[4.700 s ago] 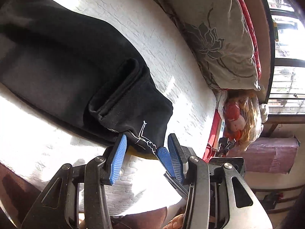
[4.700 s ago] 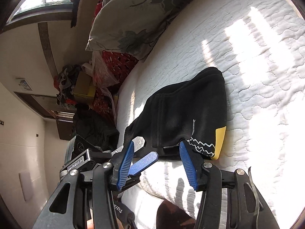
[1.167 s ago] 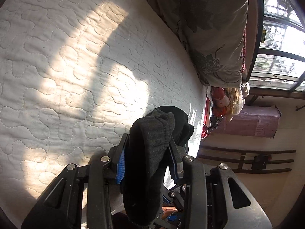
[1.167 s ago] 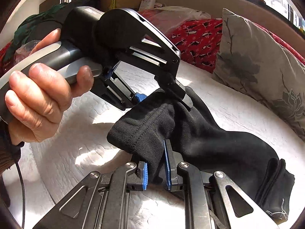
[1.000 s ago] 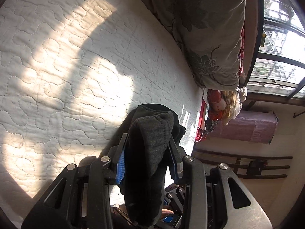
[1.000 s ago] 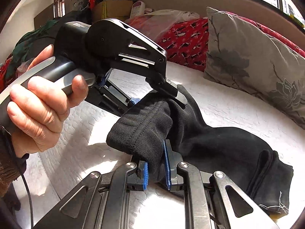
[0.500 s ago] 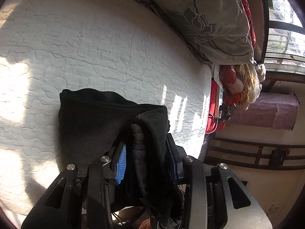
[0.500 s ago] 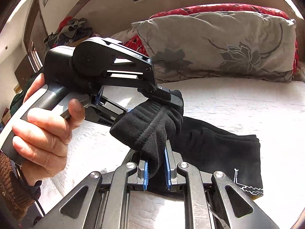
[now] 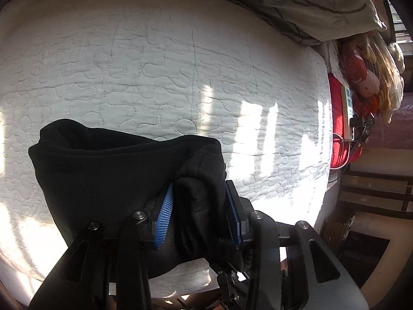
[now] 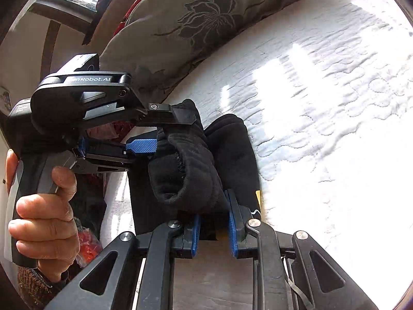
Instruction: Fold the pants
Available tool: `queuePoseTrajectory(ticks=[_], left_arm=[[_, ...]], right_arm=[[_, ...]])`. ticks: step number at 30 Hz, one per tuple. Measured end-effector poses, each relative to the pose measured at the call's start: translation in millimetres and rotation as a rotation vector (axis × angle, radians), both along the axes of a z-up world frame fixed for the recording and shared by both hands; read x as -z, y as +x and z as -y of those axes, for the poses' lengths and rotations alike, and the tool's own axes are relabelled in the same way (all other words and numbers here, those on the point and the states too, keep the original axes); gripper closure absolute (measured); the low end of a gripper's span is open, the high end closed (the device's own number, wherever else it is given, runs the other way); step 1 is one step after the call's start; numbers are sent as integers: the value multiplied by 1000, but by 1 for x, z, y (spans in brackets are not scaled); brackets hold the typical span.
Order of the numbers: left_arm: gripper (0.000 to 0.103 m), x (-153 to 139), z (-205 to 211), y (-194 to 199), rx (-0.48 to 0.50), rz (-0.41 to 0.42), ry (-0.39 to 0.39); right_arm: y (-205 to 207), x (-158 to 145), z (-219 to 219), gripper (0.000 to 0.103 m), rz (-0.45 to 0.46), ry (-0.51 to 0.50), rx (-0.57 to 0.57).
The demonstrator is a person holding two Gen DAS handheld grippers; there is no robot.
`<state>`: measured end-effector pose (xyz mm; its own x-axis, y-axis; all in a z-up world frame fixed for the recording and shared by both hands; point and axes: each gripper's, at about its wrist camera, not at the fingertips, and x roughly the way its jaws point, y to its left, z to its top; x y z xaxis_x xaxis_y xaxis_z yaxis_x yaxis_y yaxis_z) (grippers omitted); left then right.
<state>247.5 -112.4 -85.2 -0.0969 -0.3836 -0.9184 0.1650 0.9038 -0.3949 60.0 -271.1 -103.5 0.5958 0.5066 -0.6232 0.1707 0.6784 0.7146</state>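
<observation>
Pants [image 9: 103, 175]: black, lying doubled on the white quilted bedspread [image 9: 180, 64] near its front edge, with the carried end bunched in both tongs above the lower layer; in the right wrist view the pants [image 10: 232, 149] are showing a yellow patch [image 10: 257, 196] at the bottom layer
Left gripper [image 9: 200, 214]: you are pinching a thick wad of the top end between its blue pads [image 9: 165, 214], jaws standing partly closed around the cloth; in the right wrist view the left gripper [image 10: 165, 131] is sitting over the pile
Right gripper [image 10: 213, 222]: you are clamping the other corner of the same end, jaws narrowed onto the fabric
Step in hand: by my reading, you are laying the carried end over the lower half to finish a fold
Next move: you are needing to lower both corners level onto the pile, line the edges up, then let go with both tongs together so the wad spreads flat
Nearby: a grey floral pillow [image 10: 206, 20] is lying beyond the pants, apart from them
</observation>
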Motion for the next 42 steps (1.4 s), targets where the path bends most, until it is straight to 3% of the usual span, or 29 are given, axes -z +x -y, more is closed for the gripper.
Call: queuePoseTrajectory(ticks=[5, 11, 18, 24, 28, 30, 32, 35, 37, 38, 39, 42], left_arm=[[63, -16, -8, 1, -66, -4, -15], [63, -40, -38, -8, -176, 15, -95], [54, -29, -106, -58, -333, -1, -314], [54, -5, -126, -60, -478, -60, -415], [54, -3, -120, -39, -506, -2, -407], [54, 7, -117, -30, -507, 28, -351], [55, 33, -115, -24, -510, -6, -334], [61, 53, -130, -24, -554, -47, -417], [61, 50, -138, -24, -564, -86, -485], [61, 43, -141, -24, -557, -77, -511], [61, 33, -143, -24, -551, -48, -526], [58, 10, -146, -14, -546, 20, -567]], right_arm=[[-5, 5, 10, 77, -19, 67, -4], [-10, 3, 24, 66, -35, 76, 3], [-15, -28, 59, 65, 67, 95, 62], [37, -64, 19, 65, 177, 55, -104], [61, -63, -7, 65, 177, -44, -161], [64, -50, -11, 70, 133, -122, -172], [67, -29, -6, 71, 84, -202, -150], [67, -4, 14, 96, 59, -182, -136], [67, -5, 22, 96, 45, -144, -140], [67, -9, 25, 92, 41, -117, -138], [67, -15, 28, 86, 48, -88, -133], [72, -30, 36, 85, 117, -39, -92]])
